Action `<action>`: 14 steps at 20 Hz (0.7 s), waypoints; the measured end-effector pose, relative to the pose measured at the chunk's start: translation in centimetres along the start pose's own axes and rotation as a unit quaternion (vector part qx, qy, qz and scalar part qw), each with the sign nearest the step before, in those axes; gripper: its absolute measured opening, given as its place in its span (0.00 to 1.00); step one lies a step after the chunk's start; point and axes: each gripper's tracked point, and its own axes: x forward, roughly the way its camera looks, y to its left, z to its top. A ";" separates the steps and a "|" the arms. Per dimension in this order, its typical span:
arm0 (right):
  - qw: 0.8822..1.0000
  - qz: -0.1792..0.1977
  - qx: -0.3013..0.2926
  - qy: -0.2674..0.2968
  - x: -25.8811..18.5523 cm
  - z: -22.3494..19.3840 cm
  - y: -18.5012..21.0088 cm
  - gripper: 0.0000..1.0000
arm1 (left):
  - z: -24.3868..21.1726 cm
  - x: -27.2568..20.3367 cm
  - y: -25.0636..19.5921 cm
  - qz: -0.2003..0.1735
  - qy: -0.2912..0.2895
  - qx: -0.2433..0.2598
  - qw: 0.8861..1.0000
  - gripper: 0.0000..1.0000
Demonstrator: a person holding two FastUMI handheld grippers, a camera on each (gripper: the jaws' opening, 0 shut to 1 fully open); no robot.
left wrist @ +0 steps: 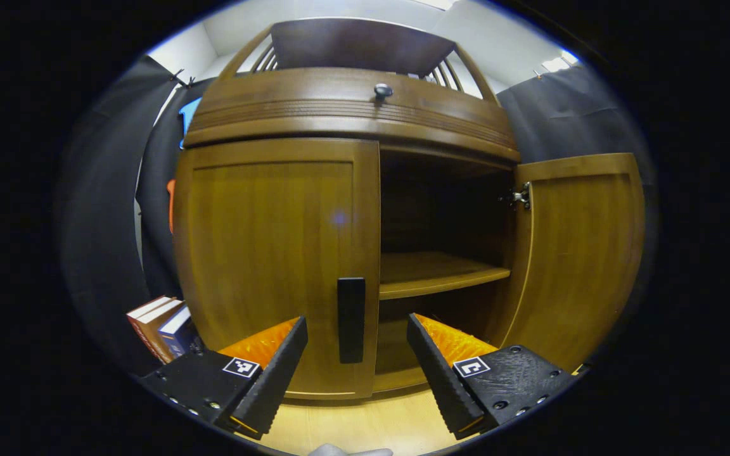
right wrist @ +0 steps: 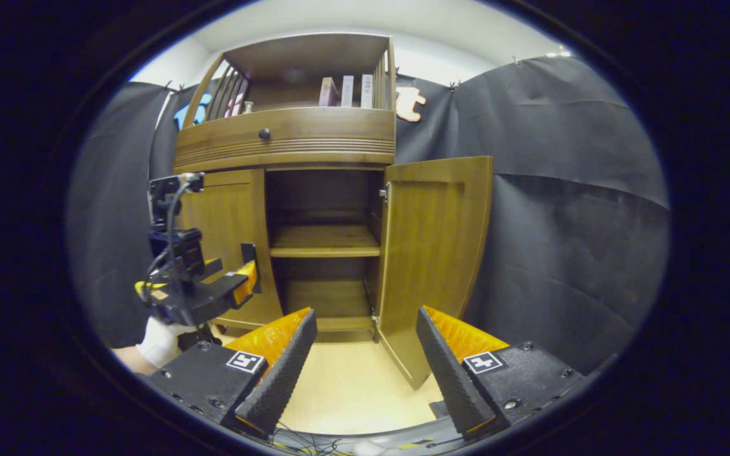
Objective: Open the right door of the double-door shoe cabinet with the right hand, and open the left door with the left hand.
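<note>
- Right gripper view has the shoe cabinet [right wrist: 289, 190] straight ahead against the black cloth, and its right door [right wrist: 431, 253] is swung wide, so the shelves [right wrist: 324, 244] inside are on show. That half of the job looks done.
- The right gripper [right wrist: 365, 361] hangs back from the cabinet over the pale floor [right wrist: 352, 386], fingers spread apart and grasping nothing.
- Left gripper view faces the left door [left wrist: 270, 259], which sits flush and closed. This half is left to do.
- The left gripper [left wrist: 355, 361] is released too, its fingers parted to either side of the dark handle [left wrist: 351, 320] at the door's inner edge; I cannot tell whether they touch it.
- My guess: closing on that handle and pulling would finish the task.
</note>
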 end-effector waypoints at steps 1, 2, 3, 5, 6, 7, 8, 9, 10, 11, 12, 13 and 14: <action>1.000 -0.003 -0.001 0.003 0.0 0.0 -0.1 1.00 | -0.3 1.2 0.2 0.007 0.002 -0.001 1.000 0.95; 1.000 -0.005 0.001 0.006 -0.1 -0.2 -0.3 0.99 | -0.4 2.4 0.1 0.007 -0.002 -0.002 1.000 0.94; 1.000 -0.006 0.001 0.010 -0.1 -0.4 -0.3 0.99 | -0.5 3.5 0.1 0.010 0.000 0.000 1.000 0.94; 1.000 -0.011 -0.001 0.019 0.0 -0.8 -0.7 1.00 | -1.3 5.2 0.7 0.017 0.010 0.003 1.000 0.86; 1.000 -0.011 0.000 0.022 0.0 -0.9 -0.8 0.99 | -1.5 5.5 0.8 0.020 0.012 0.000 1.000 0.84; 1.000 -0.012 -0.001 0.023 0.1 -0.9 -0.8 0.99 | -1.6 6.1 0.9 0.021 0.013 -0.002 1.000 0.90; 1.000 -0.012 -0.003 0.025 0.1 -1.0 -0.9 0.99 | -1.7 6.5 1.1 0.021 0.012 -0.003 1.000 0.77; 1.000 -0.012 -0.004 0.025 0.1 -1.0 -1.0 0.99 | -1.8 6.9 1.3 0.025 0.013 -0.005 1.000 0.65; 1.000 -0.011 -0.003 0.026 0.2 -1.0 -1.1 0.99 | -2.1 7.3 1.4 0.025 0.016 -0.010 1.000 0.53; 1.000 -0.010 -0.003 0.028 0.3 -0.9 -1.1 0.99 | -2.0 7.0 1.3 0.021 0.015 -0.013 1.000 0.41; 1.000 -0.010 -0.003 0.028 0.2 -1.1 -1.2 0.99 | -1.8 6.6 1.3 0.019 0.014 -0.016 1.000 0.52; 1.000 -0.009 -0.003 0.029 0.3 -1.1 -1.2 0.99 | -2.2 7.6 1.0 0.014 0.018 -0.014 1.000 0.31; 1.000 -0.006 -0.003 0.030 0.3 -1.3 -1.2 0.99 | -1.9 7.1 1.0 0.014 0.016 -0.008 1.000 0.36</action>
